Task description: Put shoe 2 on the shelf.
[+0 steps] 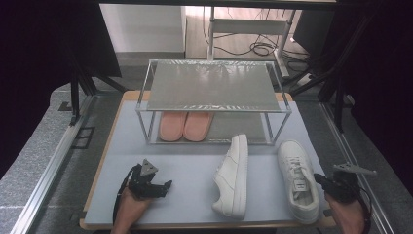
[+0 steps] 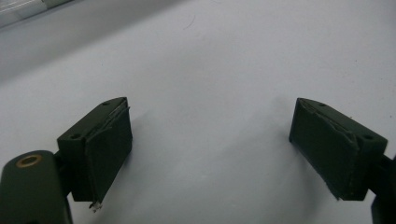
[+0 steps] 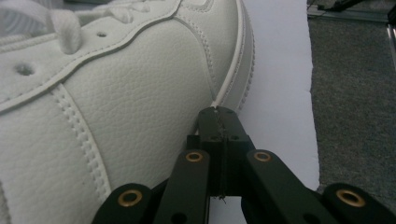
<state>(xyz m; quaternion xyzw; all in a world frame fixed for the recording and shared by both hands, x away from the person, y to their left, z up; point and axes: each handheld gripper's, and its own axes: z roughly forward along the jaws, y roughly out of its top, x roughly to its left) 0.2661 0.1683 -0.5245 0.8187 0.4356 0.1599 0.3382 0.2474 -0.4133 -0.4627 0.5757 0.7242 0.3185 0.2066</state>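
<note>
Two white sneakers lie on the pale mat (image 1: 185,165). One sneaker (image 1: 233,176) is tipped on its side near the middle. The other sneaker (image 1: 298,178) stands upright at the right. My right gripper (image 1: 319,179) is shut, with nothing between its jaws. In the right gripper view its tip (image 3: 219,116) is right against the side of the upright sneaker (image 3: 116,107), low by the sole. My left gripper (image 1: 168,186) rests at the front left of the mat. In the left gripper view it (image 2: 210,149) stands open over bare mat (image 2: 210,70).
A two-tier metal rack (image 1: 210,87) stands at the back of the mat, with a pair of pink slippers (image 1: 185,126) on its lower shelf. The mat's right edge (image 3: 299,93) runs close beside the right gripper, with grey floor (image 3: 355,93) beyond.
</note>
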